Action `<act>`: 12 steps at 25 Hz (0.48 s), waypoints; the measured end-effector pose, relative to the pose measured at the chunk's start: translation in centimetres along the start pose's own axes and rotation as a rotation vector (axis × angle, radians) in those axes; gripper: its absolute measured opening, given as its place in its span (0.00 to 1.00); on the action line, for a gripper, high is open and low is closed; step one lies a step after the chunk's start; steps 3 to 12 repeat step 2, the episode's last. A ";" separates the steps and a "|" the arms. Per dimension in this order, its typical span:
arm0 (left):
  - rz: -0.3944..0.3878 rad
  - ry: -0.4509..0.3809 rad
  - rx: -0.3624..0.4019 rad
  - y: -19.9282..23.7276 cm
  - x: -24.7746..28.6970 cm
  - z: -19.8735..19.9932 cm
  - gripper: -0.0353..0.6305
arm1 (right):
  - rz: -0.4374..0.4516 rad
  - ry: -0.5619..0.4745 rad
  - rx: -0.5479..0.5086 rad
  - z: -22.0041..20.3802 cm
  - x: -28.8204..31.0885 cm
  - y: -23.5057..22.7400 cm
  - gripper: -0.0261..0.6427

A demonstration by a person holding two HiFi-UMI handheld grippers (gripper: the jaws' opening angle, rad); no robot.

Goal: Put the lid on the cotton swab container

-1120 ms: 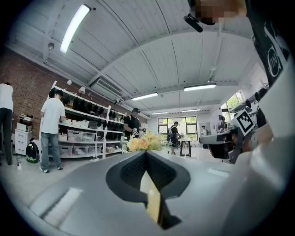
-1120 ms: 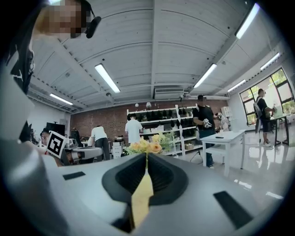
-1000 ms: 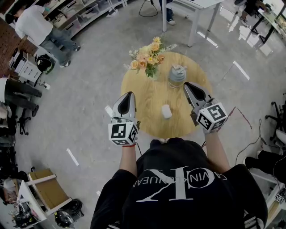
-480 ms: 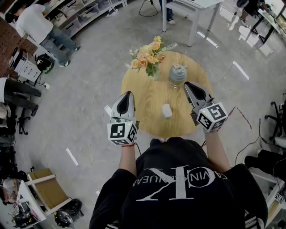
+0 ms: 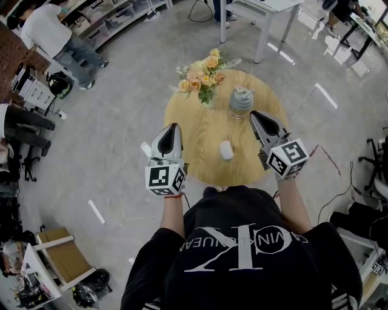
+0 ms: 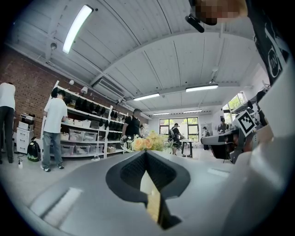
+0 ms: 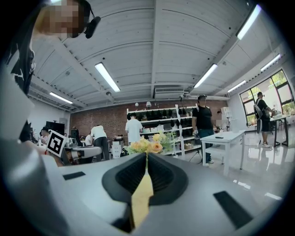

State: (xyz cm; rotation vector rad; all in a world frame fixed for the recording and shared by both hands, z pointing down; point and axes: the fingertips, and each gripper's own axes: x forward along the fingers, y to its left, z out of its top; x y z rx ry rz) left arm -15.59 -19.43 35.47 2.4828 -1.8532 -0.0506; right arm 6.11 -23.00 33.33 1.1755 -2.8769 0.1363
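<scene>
In the head view a small white container (image 5: 225, 150) lies on the round wooden table (image 5: 200, 139), between my two grippers. A clear glass jar with a grey-green lid (image 5: 240, 102) stands farther back on the table, right of the flowers. My left gripper (image 5: 174, 128) hovers at the table's left edge, shut and empty. My right gripper (image 5: 254, 115) hangs over the right side, just right of the jar, also shut with nothing held. Both gripper views look level across the room with jaws pressed together (image 6: 145, 154) (image 7: 146, 156).
A vase of orange and yellow flowers (image 5: 202, 74) stands at the table's far left. People stand by shelves (image 5: 45, 33) at the upper left. A white table (image 5: 267, 12) is beyond the round one. Grey floor surrounds the table.
</scene>
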 end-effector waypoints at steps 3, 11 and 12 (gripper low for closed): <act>-0.001 0.001 0.000 0.1 0.1 -0.1 0.07 | -0.001 0.001 0.003 -0.1 0.1 0.0 0.08; -0.001 0.001 0.000 0.1 0.1 -0.1 0.07 | -0.001 0.001 0.003 -0.1 0.1 0.0 0.08; -0.001 0.001 0.000 0.1 0.1 -0.1 0.07 | -0.001 0.001 0.003 -0.1 0.1 0.0 0.08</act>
